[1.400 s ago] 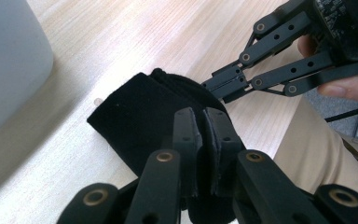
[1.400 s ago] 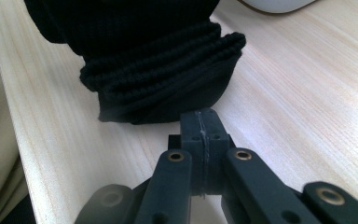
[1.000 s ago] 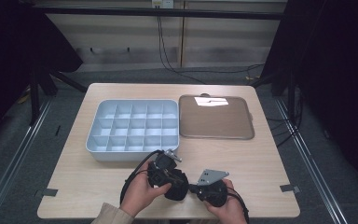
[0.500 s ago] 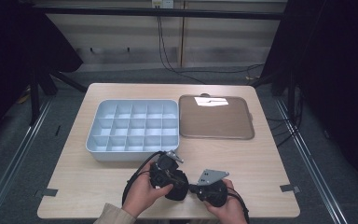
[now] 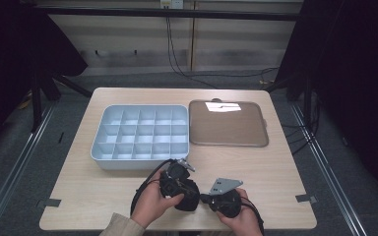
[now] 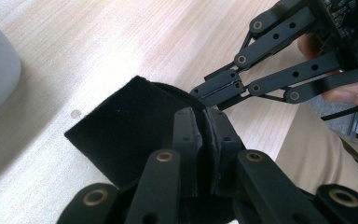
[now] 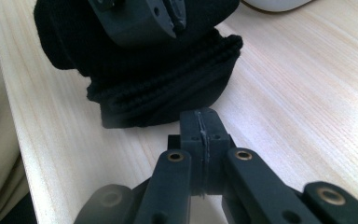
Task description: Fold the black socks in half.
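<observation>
The left gripper (image 5: 177,183) is clamped on a black folded cloth (image 6: 135,123): in the left gripper view its two jaws stand close together with an edge of the fabric pinched between them. The cloth lies on the wooden table (image 5: 256,162), directly in front of and under this gripper, near the edge where the person sits. The right gripper (image 7: 200,126) has its jaws pressed fully together, and nothing is seen between them. In its own view the tips are just in front of the cloth's ribbed, stacked edge, close to it, but whether they touch cannot be told. From the left gripper view, this same right gripper comes in from the upper right and its closed tips arrive at the top edge of the cloth.

Behind the left gripper, farther from the person, stands a light blue compartment box (image 5: 142,132), and beside the box lies a brown flat tray (image 5: 229,125).

The risk here seems to be the grip. The left gripper holds only a thin edge of several layers, so if it lifts, the lower layers may fall open and the fold is lost. The right gripper is closed, so it can only push; a push against the soft stack may slide the cloth toward the table edge or wrinkle it.
</observation>
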### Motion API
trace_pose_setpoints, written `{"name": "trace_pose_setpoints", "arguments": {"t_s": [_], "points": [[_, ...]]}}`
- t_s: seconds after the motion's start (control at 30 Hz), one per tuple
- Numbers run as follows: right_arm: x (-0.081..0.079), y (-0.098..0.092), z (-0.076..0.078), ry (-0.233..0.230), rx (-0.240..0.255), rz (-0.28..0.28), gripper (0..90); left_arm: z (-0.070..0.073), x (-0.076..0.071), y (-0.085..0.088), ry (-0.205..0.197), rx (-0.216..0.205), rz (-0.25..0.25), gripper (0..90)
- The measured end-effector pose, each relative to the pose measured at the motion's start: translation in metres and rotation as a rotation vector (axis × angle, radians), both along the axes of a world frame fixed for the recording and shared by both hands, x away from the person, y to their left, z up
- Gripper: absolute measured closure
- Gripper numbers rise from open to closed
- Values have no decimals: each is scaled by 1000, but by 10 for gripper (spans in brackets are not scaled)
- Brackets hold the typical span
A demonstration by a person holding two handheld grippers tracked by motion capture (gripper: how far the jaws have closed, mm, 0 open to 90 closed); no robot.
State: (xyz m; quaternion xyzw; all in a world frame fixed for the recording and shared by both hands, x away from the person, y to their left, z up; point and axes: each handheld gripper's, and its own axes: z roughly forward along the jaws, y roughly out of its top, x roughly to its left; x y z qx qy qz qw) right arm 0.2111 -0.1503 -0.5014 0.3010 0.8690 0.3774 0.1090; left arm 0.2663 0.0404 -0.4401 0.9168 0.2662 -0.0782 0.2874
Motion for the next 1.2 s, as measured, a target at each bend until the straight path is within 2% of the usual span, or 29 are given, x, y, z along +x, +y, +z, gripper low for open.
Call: {"name": "trace_pose_setpoints", "arguments": {"t_s": [0.73, 0.97, 1.2], "points": [[0, -2, 0, -6, 8, 4, 900, 1, -1, -2, -17, 13, -6, 826], [0, 0, 0, -3, 2, 6, 900, 0, -2, -8, -23, 5, -5, 826], [0, -1, 0, 3, 4, 4, 900, -3, -2, -14, -34, 15, -14, 827]]}}
